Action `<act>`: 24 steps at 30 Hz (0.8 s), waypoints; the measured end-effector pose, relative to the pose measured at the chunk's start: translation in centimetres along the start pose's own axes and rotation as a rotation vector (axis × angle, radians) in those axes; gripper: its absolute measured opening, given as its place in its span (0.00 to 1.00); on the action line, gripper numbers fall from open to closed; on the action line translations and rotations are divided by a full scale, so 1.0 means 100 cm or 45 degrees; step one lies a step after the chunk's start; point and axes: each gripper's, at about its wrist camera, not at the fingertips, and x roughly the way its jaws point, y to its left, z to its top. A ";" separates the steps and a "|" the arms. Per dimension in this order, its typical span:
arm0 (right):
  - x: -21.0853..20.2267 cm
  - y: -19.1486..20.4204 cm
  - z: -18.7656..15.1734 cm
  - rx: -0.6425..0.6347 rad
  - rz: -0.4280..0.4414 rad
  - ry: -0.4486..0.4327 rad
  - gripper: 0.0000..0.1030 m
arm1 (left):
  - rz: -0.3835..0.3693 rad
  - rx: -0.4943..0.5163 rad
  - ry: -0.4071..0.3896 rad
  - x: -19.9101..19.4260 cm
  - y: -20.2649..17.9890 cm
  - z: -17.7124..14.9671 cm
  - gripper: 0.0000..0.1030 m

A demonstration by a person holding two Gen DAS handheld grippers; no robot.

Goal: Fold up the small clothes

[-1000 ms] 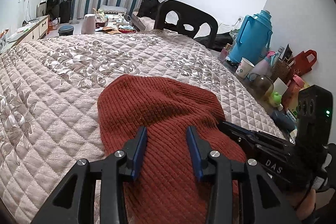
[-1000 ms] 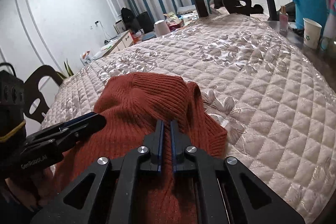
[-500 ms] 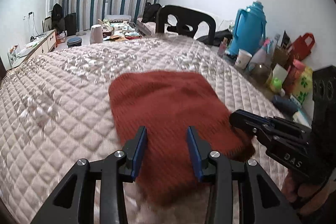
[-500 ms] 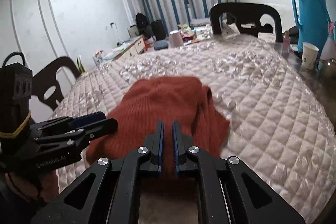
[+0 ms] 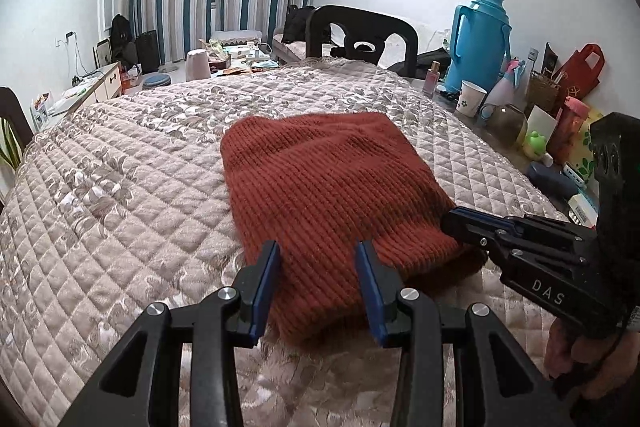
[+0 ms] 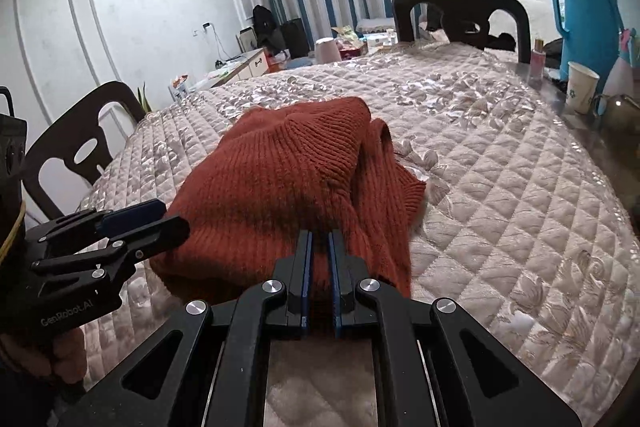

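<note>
Now we have red sweater (image 5: 332,195) folded on quilted table cover (image 5: 120,187), near front edge. Left gripper (image 5: 318,281) half-open, empty, above near hem. Right gripper (image 6: 319,273) closed, apparently pinching hem. Risk: we tug, unfold stack; loose right flap slips out.

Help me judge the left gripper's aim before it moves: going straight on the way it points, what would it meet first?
Most likely the rust-red knitted garment: the left gripper has its jaws apart, angled down at the near edge, which lies between them. Depth is hard to judge; whether it already touches is unclear.
</note>
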 end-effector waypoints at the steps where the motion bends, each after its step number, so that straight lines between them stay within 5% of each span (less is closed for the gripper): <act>1: 0.001 -0.001 -0.002 0.003 0.003 0.006 0.07 | 0.006 0.002 0.000 0.001 0.000 -0.002 0.41; 15: -0.013 -0.009 -0.006 0.064 0.055 0.007 0.08 | -0.094 -0.098 0.044 -0.006 0.018 -0.010 0.43; 19: -0.021 -0.029 0.004 0.192 0.144 -0.046 0.61 | -0.110 -0.221 0.025 -0.004 0.043 0.006 0.56; 24: 0.010 -0.055 0.013 0.323 0.251 0.075 0.63 | -0.187 -0.383 0.113 0.032 0.068 0.020 0.62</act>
